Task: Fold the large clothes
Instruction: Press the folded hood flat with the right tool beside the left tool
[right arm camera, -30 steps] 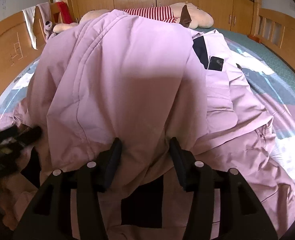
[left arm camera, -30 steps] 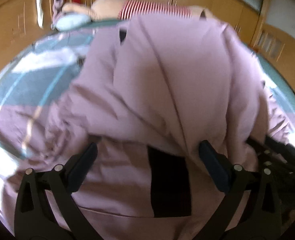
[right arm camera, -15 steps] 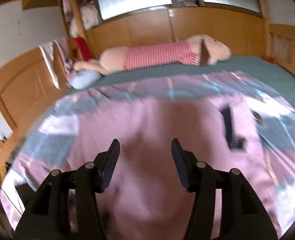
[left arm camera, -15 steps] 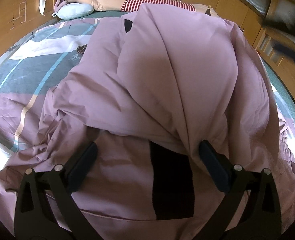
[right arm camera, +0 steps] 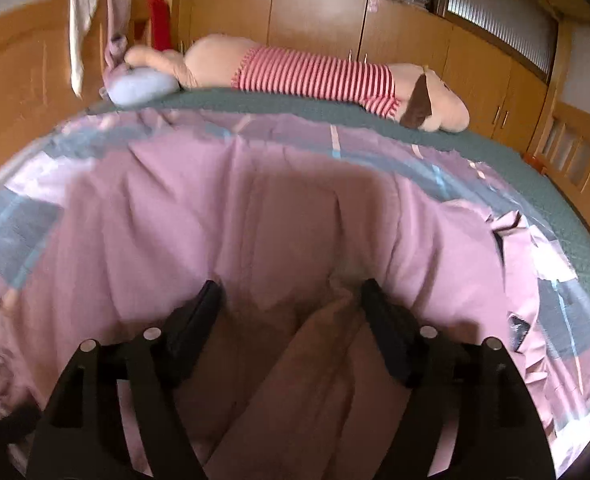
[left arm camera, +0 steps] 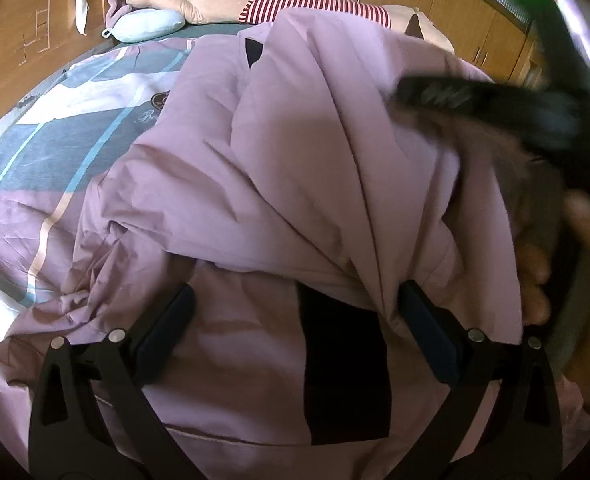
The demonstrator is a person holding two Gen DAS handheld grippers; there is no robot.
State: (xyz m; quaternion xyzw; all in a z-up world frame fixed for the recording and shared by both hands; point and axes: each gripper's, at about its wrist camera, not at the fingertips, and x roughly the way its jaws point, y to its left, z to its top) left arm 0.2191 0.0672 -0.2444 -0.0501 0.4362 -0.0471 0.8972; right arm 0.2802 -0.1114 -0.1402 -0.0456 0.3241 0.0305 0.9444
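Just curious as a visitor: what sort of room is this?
Most likely a bedroom: a bed with a patchwork bedspread, a long plush toy in a red-striped shirt lying along its far edge, and wooden wardrobe doors behind.

You are in a bedroom at home. A bed with a striped, patchwork-print cover (right arm camera: 567, 240) fills the view. At twelve o'clock a long plush dog (right arm camera: 319, 76) in a red-striped shirt lies along its far edge, a small blue pillow (right arm camera: 141, 86) at eleven. Wooden wardrobe doors (right arm camera: 315, 16) line the wall behind, with clothes hung (right arm camera: 81, 28) at ten.
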